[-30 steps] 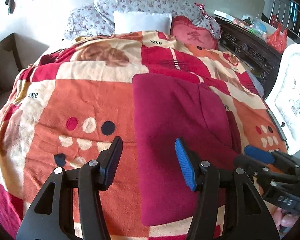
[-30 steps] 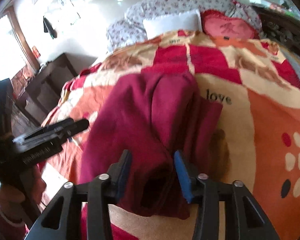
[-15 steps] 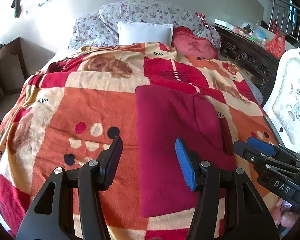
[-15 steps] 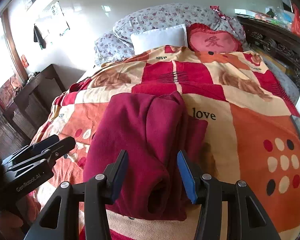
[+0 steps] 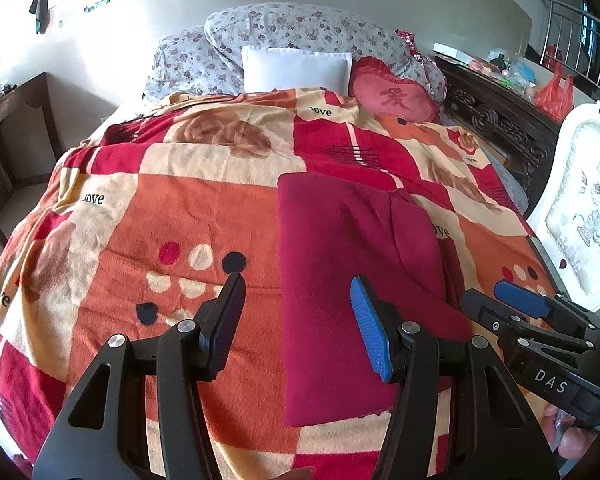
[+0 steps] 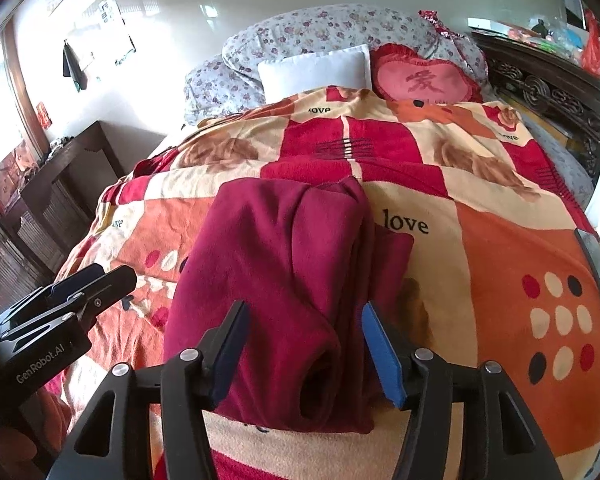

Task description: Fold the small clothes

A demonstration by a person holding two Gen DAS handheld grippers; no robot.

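Observation:
A dark red garment (image 5: 340, 264) lies folded into a long strip on the patterned blanket (image 5: 140, 216) of a bed. It also shows in the right wrist view (image 6: 284, 272), with a sleeve opening at its near end. My left gripper (image 5: 298, 312) is open and empty above the garment's left edge. My right gripper (image 6: 304, 340) is open and empty above the garment's near end, not touching it. Each gripper shows in the other's view, the right one (image 5: 500, 300) at the lower right, the left one (image 6: 96, 280) at the lower left.
Floral pillows (image 5: 292, 36), a white pillow (image 5: 296, 68) and a red heart cushion (image 5: 392, 96) lie at the bed's head. A dark wooden cabinet (image 5: 500, 120) and a white chair (image 5: 588, 208) stand to the right. A dark side table (image 6: 64, 184) stands to the left.
Both grippers have pulled back and up from the garment, so more of the bed shows. The right gripper's jaws have opened wider. The garment has stayed in place.

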